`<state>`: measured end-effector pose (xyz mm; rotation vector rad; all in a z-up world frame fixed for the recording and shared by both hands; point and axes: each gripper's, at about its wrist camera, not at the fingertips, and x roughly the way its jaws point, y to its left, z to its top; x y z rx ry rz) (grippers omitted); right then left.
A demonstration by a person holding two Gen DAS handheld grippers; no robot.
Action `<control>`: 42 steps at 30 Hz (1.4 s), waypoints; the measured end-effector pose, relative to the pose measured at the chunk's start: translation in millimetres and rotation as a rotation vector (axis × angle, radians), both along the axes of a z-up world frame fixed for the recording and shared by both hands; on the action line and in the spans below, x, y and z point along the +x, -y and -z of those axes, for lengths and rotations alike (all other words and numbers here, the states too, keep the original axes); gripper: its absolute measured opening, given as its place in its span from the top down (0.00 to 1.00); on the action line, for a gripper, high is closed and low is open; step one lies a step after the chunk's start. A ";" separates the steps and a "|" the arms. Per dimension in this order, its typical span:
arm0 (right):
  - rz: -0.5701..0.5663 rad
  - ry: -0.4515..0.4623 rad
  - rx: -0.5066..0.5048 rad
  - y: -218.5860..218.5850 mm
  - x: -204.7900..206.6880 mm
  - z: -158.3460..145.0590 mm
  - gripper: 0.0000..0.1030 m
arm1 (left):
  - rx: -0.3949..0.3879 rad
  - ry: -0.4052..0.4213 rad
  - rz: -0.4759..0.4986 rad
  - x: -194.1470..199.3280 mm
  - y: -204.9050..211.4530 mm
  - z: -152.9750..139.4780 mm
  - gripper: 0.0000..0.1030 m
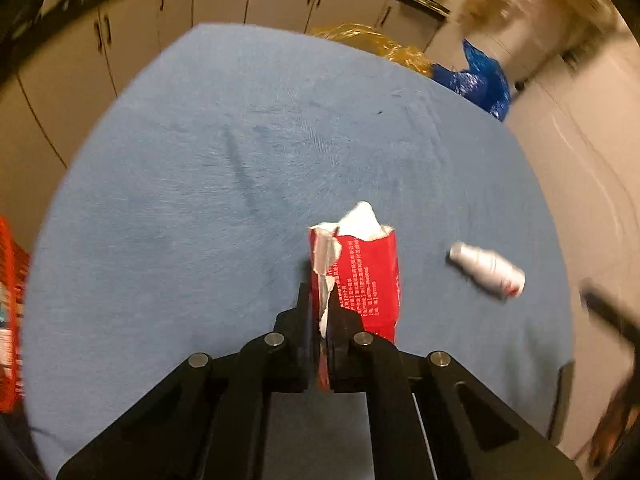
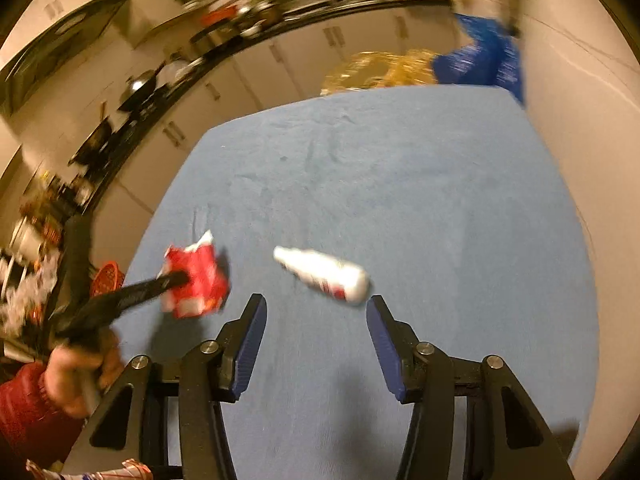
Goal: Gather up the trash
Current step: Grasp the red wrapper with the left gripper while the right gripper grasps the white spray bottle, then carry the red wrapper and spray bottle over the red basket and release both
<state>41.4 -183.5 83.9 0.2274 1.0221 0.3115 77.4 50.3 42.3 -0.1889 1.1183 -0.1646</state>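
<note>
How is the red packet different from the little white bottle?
The red packet is torn open with white paper poking out; the white bottle looks whole. The packet is pinched in the left gripper; the bottle lies on its side on the blue cloth, untouched, ahead of the open right gripper. The packet is flat-sided, the bottle round. Both are trash.

Left gripper [image 1: 324,300]: jaws closed tight on the torn red carton [image 1: 360,276], fingers pointing forward, held by a bare hand [image 2: 80,376] in a red sleeve. Right gripper [image 2: 316,312]: jaws spread wide, nothing between them, raised above the bench [image 2: 440,200].
</note>
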 end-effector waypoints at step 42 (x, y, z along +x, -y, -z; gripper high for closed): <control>-0.112 0.080 0.001 -142.5 -114.6 -7.7 0.69 | 0.161 0.274 0.016 -125.6 -43.7 -70.0 0.97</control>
